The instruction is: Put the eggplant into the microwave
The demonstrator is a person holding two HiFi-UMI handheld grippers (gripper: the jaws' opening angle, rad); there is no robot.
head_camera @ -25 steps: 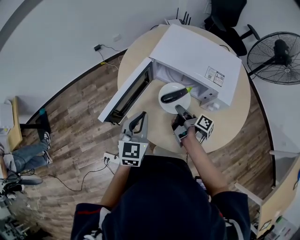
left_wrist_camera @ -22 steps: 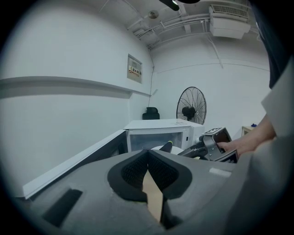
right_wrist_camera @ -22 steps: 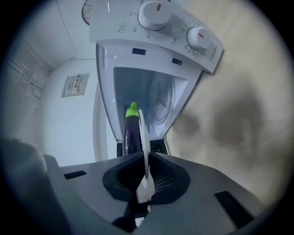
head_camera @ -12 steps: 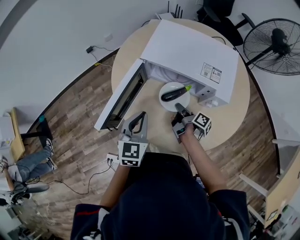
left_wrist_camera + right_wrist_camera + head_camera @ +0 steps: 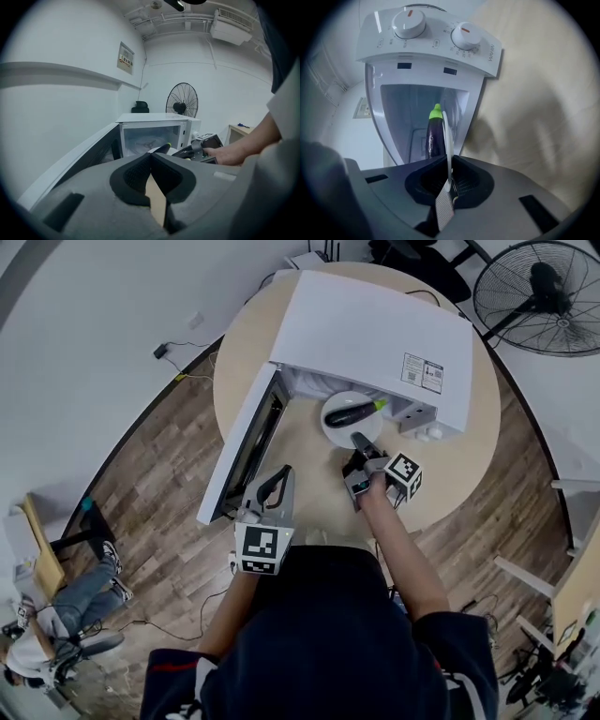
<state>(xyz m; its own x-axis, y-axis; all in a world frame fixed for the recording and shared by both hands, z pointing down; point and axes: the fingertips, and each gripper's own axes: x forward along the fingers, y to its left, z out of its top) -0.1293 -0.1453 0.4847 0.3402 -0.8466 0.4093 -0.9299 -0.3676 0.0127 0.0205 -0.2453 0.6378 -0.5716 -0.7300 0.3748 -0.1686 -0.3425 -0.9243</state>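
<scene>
A dark purple eggplant (image 5: 352, 412) with a green stem lies on a white plate (image 5: 339, 433) just in front of the open mouth of the white microwave (image 5: 375, 334). My right gripper (image 5: 360, 441) is shut on the plate's near rim. In the right gripper view the plate (image 5: 446, 129) stands edge-on between the jaws, with the eggplant (image 5: 433, 133) beyond it and the microwave's dials (image 5: 431, 28) above. The microwave door (image 5: 246, 446) hangs open to the left. My left gripper (image 5: 279, 472) hovers near the door, shut with nothing in it; it is also seen in its own view (image 5: 151, 155).
The microwave stands on a round light wooden table (image 5: 450, 484). A floor fan (image 5: 544, 287) is at the far right. A person sits on the wooden floor at the lower left (image 5: 56, 615). Cables run along the wall at the left.
The right gripper has carried the plate and eggplant a little closer to the microwave's mouth. The left gripper keeps its place beside the open door. The head view has shifted.
</scene>
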